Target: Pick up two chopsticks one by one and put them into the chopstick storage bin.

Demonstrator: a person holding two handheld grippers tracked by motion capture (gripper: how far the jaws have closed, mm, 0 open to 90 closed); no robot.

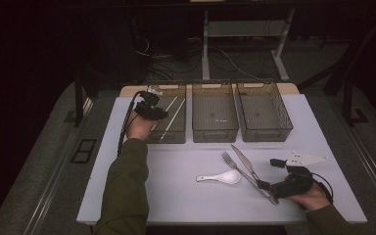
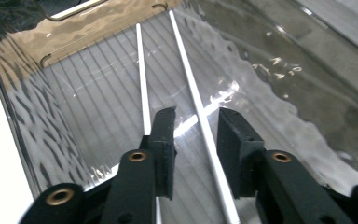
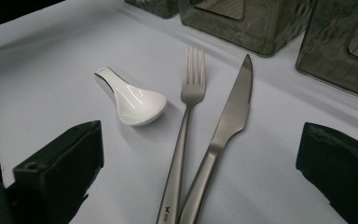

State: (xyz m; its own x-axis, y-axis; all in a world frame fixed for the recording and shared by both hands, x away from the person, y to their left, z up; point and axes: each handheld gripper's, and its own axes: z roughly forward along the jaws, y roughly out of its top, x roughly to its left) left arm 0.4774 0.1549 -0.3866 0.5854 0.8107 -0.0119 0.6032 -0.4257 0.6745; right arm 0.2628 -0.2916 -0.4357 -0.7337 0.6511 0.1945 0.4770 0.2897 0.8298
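Holding my right gripper (image 1: pixel 269 188) low at the table's near edge, I kept its jaws spread wide on either side of the fork (image 3: pixel 186 116) and knife (image 3: pixel 230 116), whose handles crossed just ahead, presumably so either could be taken next. The white spoon (image 3: pixel 135 100) lay just beside them to the left. Farther off, my left gripper (image 2: pixel 196 135) hung inside the left bin (image 1: pixel 176 128), jaws parted around one of two white chopsticks (image 2: pixel 191 88) lying flat there; sorting seemed likely. The middle bin (image 1: pixel 214 129) and right bin (image 1: pixel 267 129) looked empty.
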